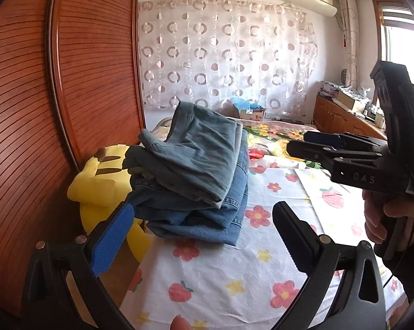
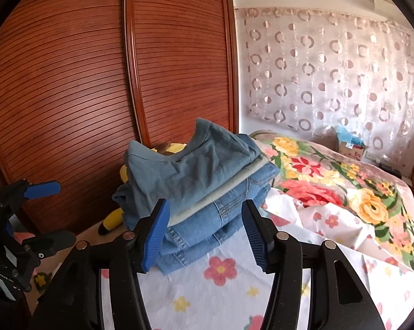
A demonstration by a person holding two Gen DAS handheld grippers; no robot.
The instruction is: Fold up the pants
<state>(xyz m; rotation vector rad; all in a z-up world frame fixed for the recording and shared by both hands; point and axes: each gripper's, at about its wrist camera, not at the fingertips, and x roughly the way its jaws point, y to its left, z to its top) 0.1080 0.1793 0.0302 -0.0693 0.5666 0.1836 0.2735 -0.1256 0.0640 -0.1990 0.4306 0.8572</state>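
Note:
A stack of folded pants lies at the bed's left edge: grey-blue pants (image 1: 201,148) on top, denim jeans (image 1: 207,214) below. My left gripper (image 1: 204,209) stands wide open just in front of the stack, nothing between its blue pads. In the right wrist view the same grey-blue pants (image 2: 196,165) top the jeans (image 2: 220,220). My right gripper (image 2: 206,203) is open, its pads apart from the stack's near side, which shows between them. Each gripper shows in the other's view: the right gripper (image 1: 303,143) to the stack's right, the left gripper (image 2: 53,214) at the far left.
A white sheet with flowers and strawberries (image 1: 234,275) covers the near bed, a floral blanket (image 2: 330,176) the far part. A yellow plush toy (image 1: 102,181) sits left of the stack, against the slatted wooden wardrobe (image 1: 91,68). A cardboard box (image 1: 250,112) stands at the back.

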